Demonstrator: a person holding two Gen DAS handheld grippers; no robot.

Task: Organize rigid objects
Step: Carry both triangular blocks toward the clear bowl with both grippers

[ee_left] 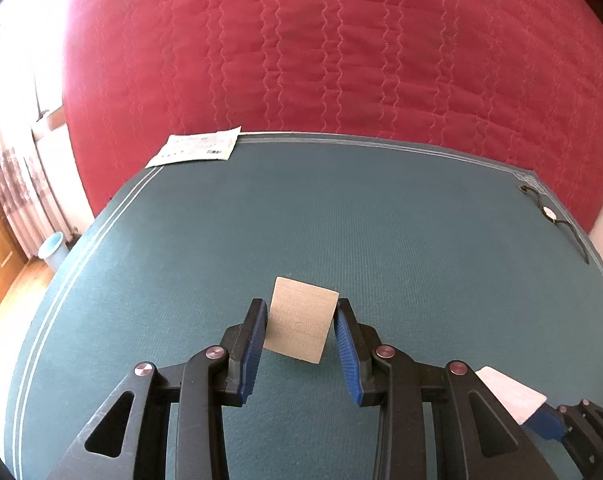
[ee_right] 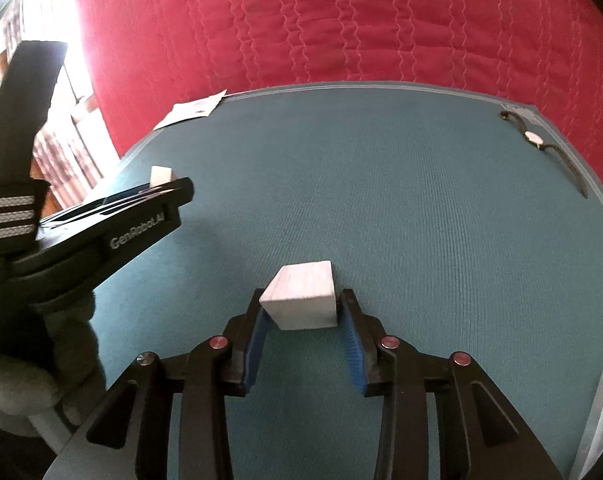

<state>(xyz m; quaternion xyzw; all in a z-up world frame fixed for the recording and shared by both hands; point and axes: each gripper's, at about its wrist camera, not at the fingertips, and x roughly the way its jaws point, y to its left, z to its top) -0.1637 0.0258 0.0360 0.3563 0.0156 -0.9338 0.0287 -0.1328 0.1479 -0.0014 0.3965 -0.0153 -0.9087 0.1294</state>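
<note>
Wooden blocks: 2, both over green mat (ee_left: pixel 341 220) on red bed (ee_left: pixel 341 40). Paper sheet (ee_left: pixel 197 148) at mat's far-left corner, wristwatch (ee_right: pixel 537 140) at far-right corner; both well clear. Left gripper (ee_left: pixel 301 320) jaws pinching tan block (ee_left: pixel 301 320), lifted, tilted. Right gripper (ee_right: pixel 305 312) jaws slightly spread, pale block (ee_right: pixel 301 300) between, tilted; contact unclear.

Black left tool (ee_left: pixel 301 312), blue ribbed pads, steel rivets, possibly grey glove (ee_right: pixel 41 380)
</note>
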